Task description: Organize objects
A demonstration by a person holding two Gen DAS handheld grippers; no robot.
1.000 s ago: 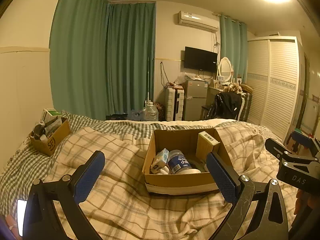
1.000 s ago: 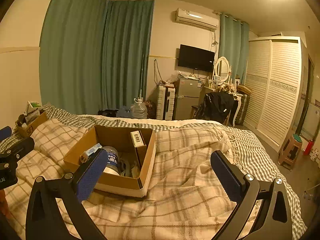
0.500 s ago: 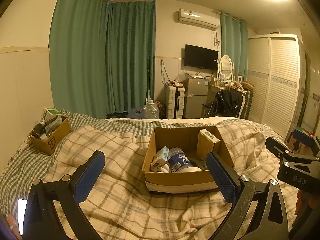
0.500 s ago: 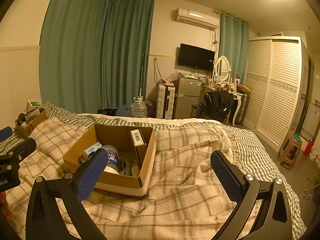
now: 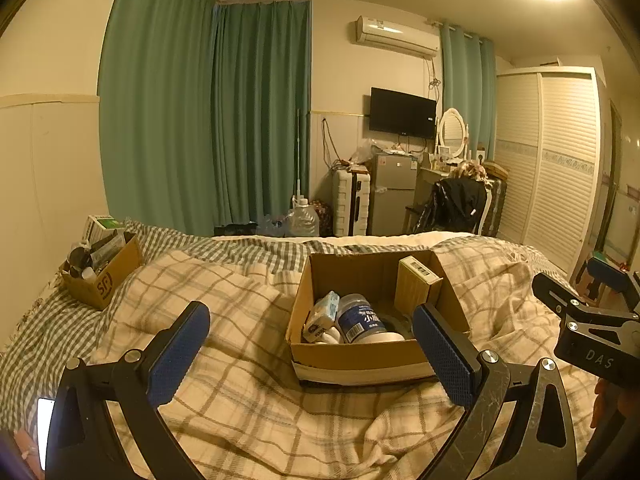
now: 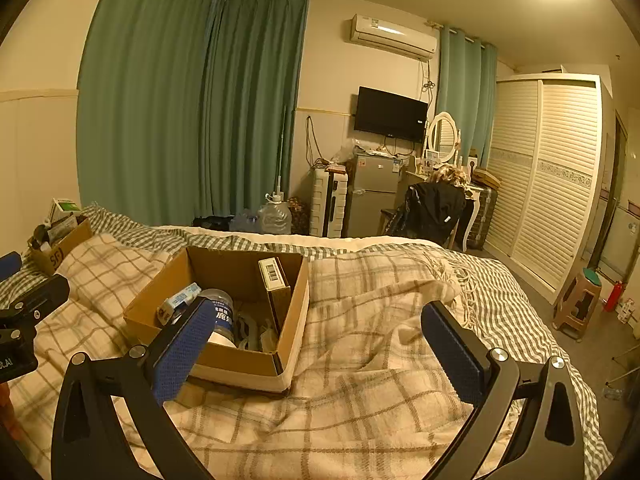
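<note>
Held left gripper (image 5: 310, 350) and right gripper (image 6: 318, 346) wide apart, empty, short of box (image 5: 360, 358), likely for approach

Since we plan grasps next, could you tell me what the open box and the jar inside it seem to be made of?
Open box: brown corrugated cardboard, matte, with raw cut edges. Jar: probably plastic, glossy under its blue printed label; glass cannot be excluded.

A home bedroom: bed (image 6: 400, 360), wardrobe (image 6: 544, 176), wall television (image 6: 390, 114), green curtains (image 6: 192, 112).
</note>
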